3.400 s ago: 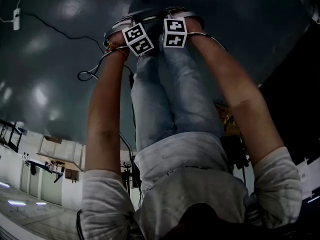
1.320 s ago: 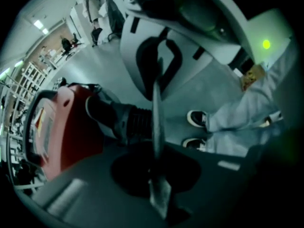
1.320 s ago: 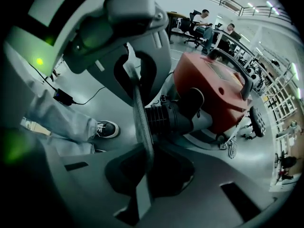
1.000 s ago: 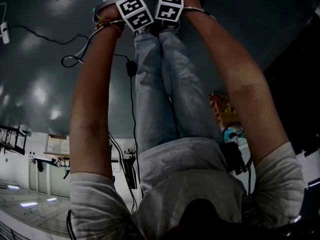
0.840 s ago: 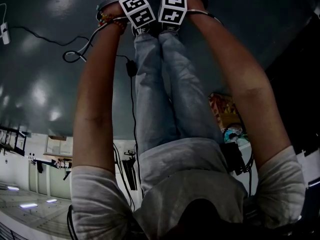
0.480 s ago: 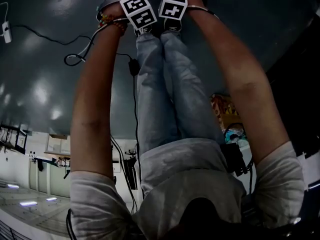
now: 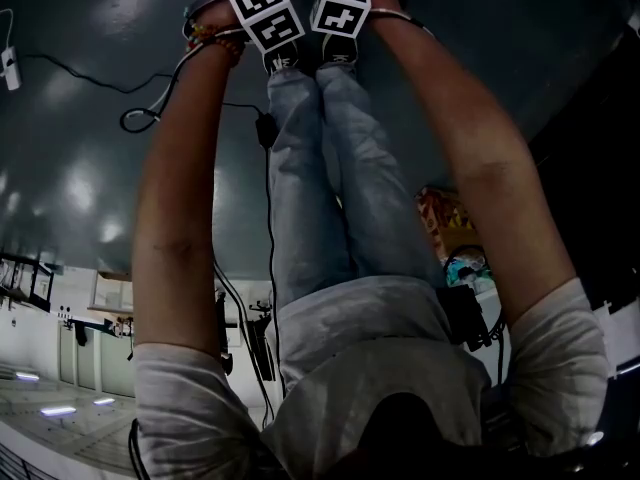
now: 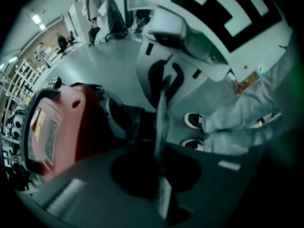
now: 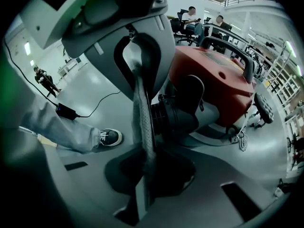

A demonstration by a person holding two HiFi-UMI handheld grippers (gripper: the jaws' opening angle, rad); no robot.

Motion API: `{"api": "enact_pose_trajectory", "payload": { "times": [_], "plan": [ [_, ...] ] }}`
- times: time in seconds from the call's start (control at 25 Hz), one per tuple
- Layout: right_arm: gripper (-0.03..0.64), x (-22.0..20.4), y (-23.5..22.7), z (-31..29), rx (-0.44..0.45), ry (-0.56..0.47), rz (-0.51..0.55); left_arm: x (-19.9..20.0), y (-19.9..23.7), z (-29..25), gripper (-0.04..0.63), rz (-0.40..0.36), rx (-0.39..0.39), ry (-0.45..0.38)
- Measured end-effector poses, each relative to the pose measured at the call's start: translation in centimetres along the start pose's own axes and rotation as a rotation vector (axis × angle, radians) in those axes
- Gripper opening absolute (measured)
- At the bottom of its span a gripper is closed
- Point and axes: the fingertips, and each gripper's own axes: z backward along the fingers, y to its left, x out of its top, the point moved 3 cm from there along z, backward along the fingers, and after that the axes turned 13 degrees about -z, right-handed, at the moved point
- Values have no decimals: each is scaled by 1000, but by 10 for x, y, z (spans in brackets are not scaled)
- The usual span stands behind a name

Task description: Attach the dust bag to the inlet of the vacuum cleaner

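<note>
We see the dust bag point(image 9: 141, 110) edge-on: a thin grey strip with a finely dotted, cloth-like surface, running from 6 o'clock up to 12 o'clock in both gripper views. The right tool point(image 9: 144, 158) has its jaws closed on the strip's lower end, and the left tool point(image 8: 159, 148) clamps the bag in the same way. Each view shows the other tool at 12 o'clock, with the bag's edge passing up into it.

The red vacuum cleaner point(image 9: 213, 77) stands on the grey floor point(image 9: 90, 87) with a black handle point(image 9: 235, 51) on top. Its black ribbed inlet point(image 9: 173, 120) lies just beside the bag, at 3 o'clock of it in the right gripper view and at 9 o'clock in the left. We cannot tell whether bag and inlet touch.

A pale label point(image 8: 43, 137) sits on the red body, its print too blurred to read. The marker cube point(image 8: 228, 13) carries bold black-and-white squares.
</note>
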Motion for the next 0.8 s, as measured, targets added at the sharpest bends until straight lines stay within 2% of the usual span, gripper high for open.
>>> {"api": "enact_pose_trajectory", "payload": {
  "times": [0.12, 0.28, 0.36, 0.52, 0.6, 0.8],
  "plan": [
    [27, 2, 0, 6, -13, 16, 27, -2, 4, -7, 37, -5, 2, -2],
    [28, 10, 0, 21, -29, 10, 97, -4, -5, -24, 31, 52, -17, 12],
    [28, 10, -2, 14, -17, 7, 75, -5, -4, -20, 31, 59, -17, 22],
    [28, 2, -7, -3, -6, 14, 17, 1, 6, 0, 32, -15, -1, 0],
    [28, 1, -6, -2, -14, 18, 19, 2, 8, 2, 32, -24, 3, -5],
    [28, 10, -3, 16, -39, 6, 85, -4, -1, -19, 31, 58, -25, -6]
  ]
}}
